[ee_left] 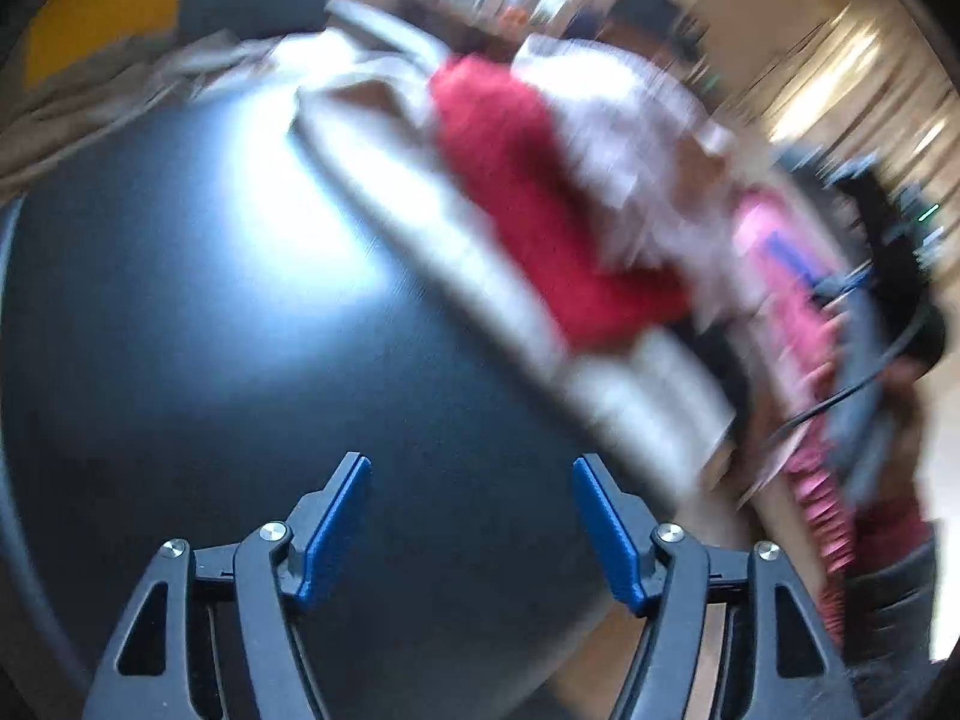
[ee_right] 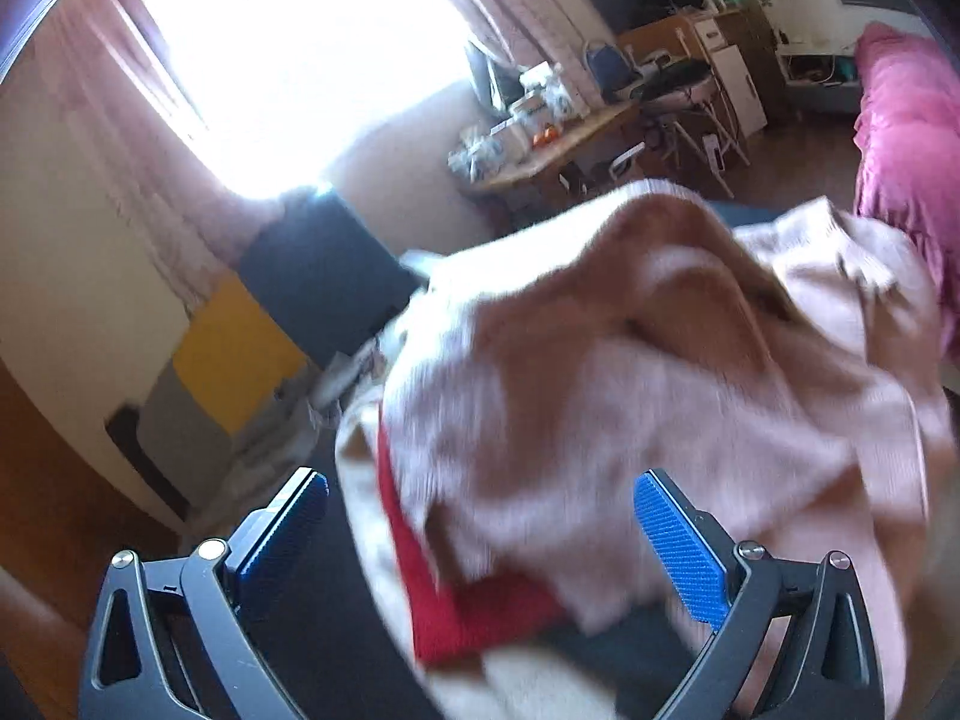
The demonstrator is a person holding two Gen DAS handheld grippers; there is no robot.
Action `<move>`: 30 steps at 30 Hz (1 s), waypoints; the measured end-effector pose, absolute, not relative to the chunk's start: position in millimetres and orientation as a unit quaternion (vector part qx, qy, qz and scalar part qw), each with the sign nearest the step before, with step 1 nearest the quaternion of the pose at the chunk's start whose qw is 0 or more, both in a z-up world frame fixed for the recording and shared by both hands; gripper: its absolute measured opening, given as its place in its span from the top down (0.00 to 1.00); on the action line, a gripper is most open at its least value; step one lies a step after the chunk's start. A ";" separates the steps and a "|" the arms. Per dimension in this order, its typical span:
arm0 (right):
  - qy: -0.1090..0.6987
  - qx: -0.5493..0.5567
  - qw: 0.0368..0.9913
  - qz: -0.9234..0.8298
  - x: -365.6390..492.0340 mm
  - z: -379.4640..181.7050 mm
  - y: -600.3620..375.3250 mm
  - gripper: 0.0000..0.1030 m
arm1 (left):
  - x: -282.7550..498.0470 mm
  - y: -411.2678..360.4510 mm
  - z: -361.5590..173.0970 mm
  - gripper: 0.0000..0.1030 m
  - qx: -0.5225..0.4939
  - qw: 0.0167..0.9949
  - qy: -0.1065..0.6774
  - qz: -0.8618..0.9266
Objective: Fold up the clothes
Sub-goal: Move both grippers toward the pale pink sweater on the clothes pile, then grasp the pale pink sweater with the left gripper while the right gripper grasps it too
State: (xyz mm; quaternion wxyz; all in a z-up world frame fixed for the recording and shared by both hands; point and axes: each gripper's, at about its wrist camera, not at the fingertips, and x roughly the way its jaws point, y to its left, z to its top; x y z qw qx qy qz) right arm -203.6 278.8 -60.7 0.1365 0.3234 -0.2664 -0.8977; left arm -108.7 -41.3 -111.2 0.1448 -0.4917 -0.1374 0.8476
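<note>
A dark round table (ee_left: 210, 360) carries the heap of clothes (ee_right: 630, 372), pale pink over a red garment (ee_left: 528, 204). The left gripper (ee_left: 471, 468) hangs spread over bare tabletop, gripping nothing. The right gripper (ee_right: 480, 498) gapes wide before the heap, pads clear of cloth.

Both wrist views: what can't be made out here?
- Left wrist: red garment and pale clothes motion-blurred; folds, edges unreadable.
- Left wrist: right tongs a dark smear at the edge.
- Right wrist: pale garment hides most of the red one; table under it covered.
</note>
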 end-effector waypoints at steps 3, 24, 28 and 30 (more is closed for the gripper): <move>-0.272 0.314 0.127 -0.901 -229.1 -60.2 286.3 0.00 | -155.5 -29.4 -76.5 0.32 -0.454 0.176 -0.122 0.865; -0.317 0.330 0.141 -0.878 -240.7 -124.5 332.0 0.00 | -327.2 42.2 -104.6 0.76 -0.485 0.268 -0.187 0.811; -0.338 0.287 0.126 -0.888 -242.7 -102.7 353.6 0.00 | -321.6 39.6 -101.2 0.83 -0.476 0.265 -0.188 0.817; -0.331 0.278 0.109 -0.895 -257.1 -95.1 361.6 0.00 | -314.3 46.1 -99.1 0.82 -0.464 0.258 -0.154 0.833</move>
